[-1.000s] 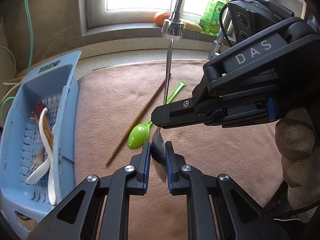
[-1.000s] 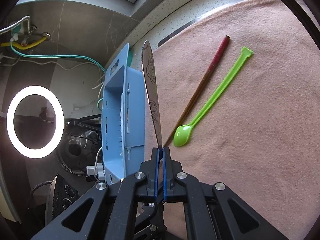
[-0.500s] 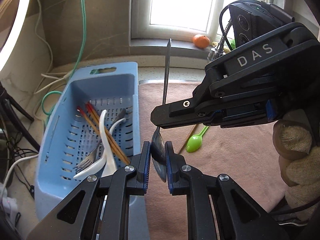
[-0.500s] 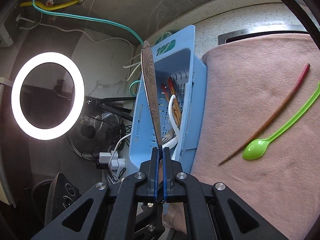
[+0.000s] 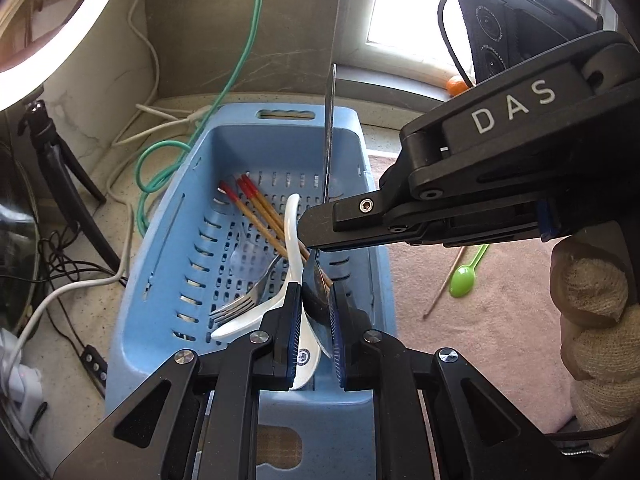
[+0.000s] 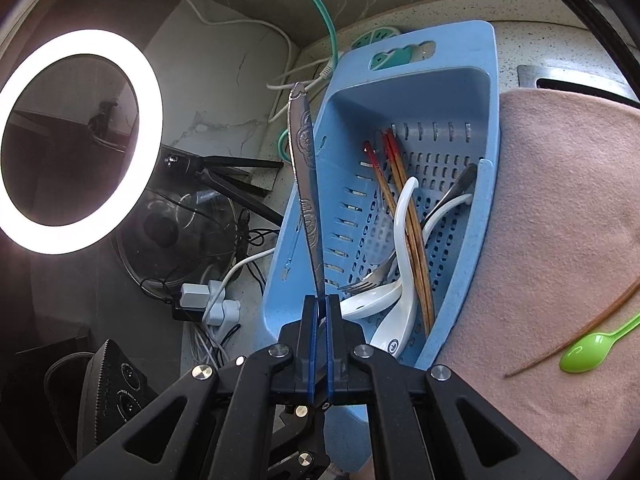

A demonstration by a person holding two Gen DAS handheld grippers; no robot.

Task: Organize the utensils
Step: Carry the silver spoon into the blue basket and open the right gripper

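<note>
The metal spoon (image 5: 318, 300) is held by both tools at once. The left gripper (image 5: 314, 312) has its jaws narrowed on the spoon's bowl; the right gripper (image 6: 319, 320) has its jaws nearly closed on the handle, just above the bowl, with the embossed handle standing up and away from it. The spoon sits in the air over the near end of the blue basket (image 5: 176, 240).

The basket already holds red-tipped chopsticks (image 5: 264, 212), a fork (image 5: 244, 300) and white ceramic spoons (image 5: 294, 240). Beside it, on the pink cloth (image 5: 480, 320), a green plastic spoon (image 5: 464, 280) and a single chopstick (image 6: 580, 328) lie apart from the basket, not yet sorted.

Step in hand, judged: carrying the metal spoon to the basket for deposit. The next move calls for lowering it among the utensils inside the basket walls, then releasing both grips together so the spoon does not swing or tip out over the rim.
</note>
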